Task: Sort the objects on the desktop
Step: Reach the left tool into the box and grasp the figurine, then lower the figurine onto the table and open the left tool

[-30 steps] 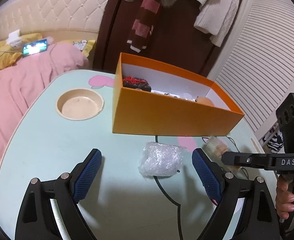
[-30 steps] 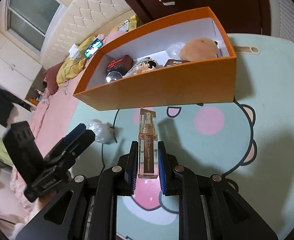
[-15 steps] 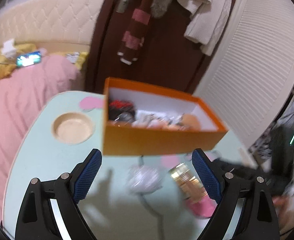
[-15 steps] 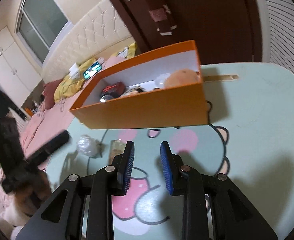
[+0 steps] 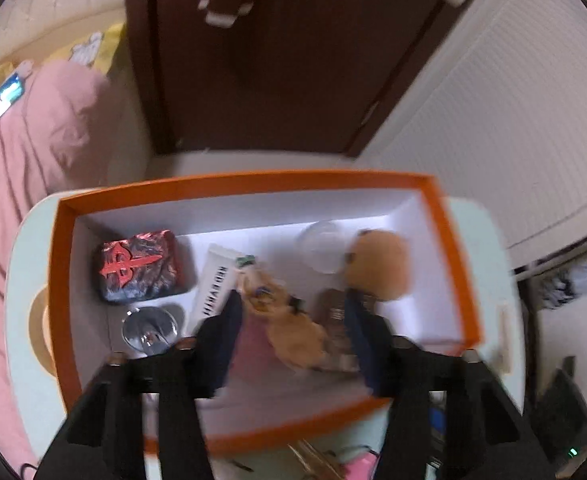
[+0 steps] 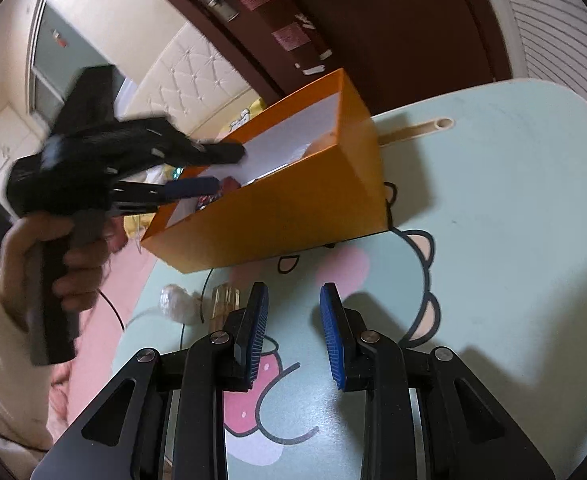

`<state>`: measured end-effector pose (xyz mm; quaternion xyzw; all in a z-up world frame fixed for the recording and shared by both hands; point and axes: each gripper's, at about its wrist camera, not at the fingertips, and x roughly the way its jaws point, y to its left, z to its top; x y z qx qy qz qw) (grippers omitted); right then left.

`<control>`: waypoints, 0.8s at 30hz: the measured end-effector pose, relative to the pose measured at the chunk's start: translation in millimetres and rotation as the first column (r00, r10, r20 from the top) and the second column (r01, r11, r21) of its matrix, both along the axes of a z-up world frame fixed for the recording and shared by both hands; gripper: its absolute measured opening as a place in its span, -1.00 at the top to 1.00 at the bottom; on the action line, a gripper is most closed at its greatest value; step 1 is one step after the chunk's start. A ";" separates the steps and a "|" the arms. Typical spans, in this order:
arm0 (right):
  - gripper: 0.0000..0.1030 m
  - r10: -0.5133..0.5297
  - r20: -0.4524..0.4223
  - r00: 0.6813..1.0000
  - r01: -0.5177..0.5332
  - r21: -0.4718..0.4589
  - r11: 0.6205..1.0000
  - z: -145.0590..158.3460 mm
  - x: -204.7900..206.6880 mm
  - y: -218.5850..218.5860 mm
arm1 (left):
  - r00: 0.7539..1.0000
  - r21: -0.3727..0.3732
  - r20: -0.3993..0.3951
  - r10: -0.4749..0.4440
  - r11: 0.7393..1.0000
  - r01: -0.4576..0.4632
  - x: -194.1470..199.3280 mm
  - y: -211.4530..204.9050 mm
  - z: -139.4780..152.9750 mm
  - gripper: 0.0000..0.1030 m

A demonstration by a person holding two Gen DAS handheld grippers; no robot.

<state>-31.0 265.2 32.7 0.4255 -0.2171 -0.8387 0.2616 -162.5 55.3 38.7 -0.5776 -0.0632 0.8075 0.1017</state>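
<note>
Your left tool (image 5: pixel 291 316) is closing above the orange box (image 5: pixel 449 240), gripping nothing I can tell. Your right tool (image 6: pixel 293 320) is hanging released over the desk (image 6: pixel 493 208), one perfume bottle (image 6: pixel 223 300) and one plastic wad (image 6: pixel 175 304) lying beside it.

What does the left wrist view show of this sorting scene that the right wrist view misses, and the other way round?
Left wrist only: the box's contents, including a red-and-black foil packet, a white tube, a round tan plush.

Right wrist only: a crumpled clear plastic ball and a small glass bottle on the table; the empty right claw.

Both: the orange cardboard box, the mint-green cartoon table, the closing left claw.
</note>
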 end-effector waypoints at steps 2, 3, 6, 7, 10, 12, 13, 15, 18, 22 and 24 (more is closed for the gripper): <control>0.45 -0.009 0.013 1.000 0.010 -0.025 1.000 -1.3 -1.4 3.6 | 1.000 -0.021 0.024 0.012 1.000 -0.012 -3.4 0.1 -7.1 0.25; 0.45 -0.012 0.018 1.000 0.012 -0.036 0.999 -1.9 -2.1 4.7 | 0.999 -0.036 0.032 0.011 0.999 -0.010 -3.1 2.3 -9.5 0.24; 0.45 -0.011 0.036 0.999 0.013 -0.058 0.998 -4.1 -3.7 6.2 | 0.998 -0.092 0.061 -0.002 0.996 0.008 -1.8 11.4 -21.6 -0.01; 0.45 -0.007 0.040 0.999 0.010 -0.064 0.998 -4.6 -3.7 5.8 | 0.998 -0.111 0.056 -0.014 0.994 0.020 -1.1 14.4 -22.5 -0.02; 0.44 0.001 0.048 0.999 0.003 -0.074 0.997 -3.9 -3.7 5.8 | 0.999 -0.149 0.023 -0.047 0.988 0.050 2.2 19.8 -19.3 0.22; 0.44 0.000 0.041 0.999 0.003 -0.078 0.997 -2.8 -2.3 6.6 | 0.999 -0.131 0.013 -0.050 0.990 0.052 4.2 17.4 -17.4 0.26; 0.44 0.000 0.044 0.999 0.004 -0.077 0.997 -2.8 -1.9 6.8 | 0.999 -0.109 0.014 -0.046 0.993 0.047 5.1 15.1 -16.8 0.26; 0.44 -0.001 0.052 0.999 0.005 -0.081 0.997 -3.5 -1.7 8.2 | 0.999 -0.048 -0.028 -0.040 0.998 0.038 10.6 9.0 -6.5 0.27; 0.44 -0.005 0.057 0.998 0.009 -0.081 0.997 -3.6 -0.4 10.0 | 0.993 0.004 -0.111 -0.029 1.000 0.030 22.0 3.9 19.6 0.26; 0.44 -0.003 0.052 0.999 0.006 -0.070 0.998 -3.0 0.6 9.1 | 0.976 0.109 -0.216 0.002 0.994 0.022 45.6 -14.0 66.0 0.26; 0.44 -0.001 0.052 0.999 0.004 -0.064 0.998 -3.5 0.4 7.7 | 0.964 0.134 -0.264 0.012 0.991 0.025 63.1 -24.2 85.4 0.26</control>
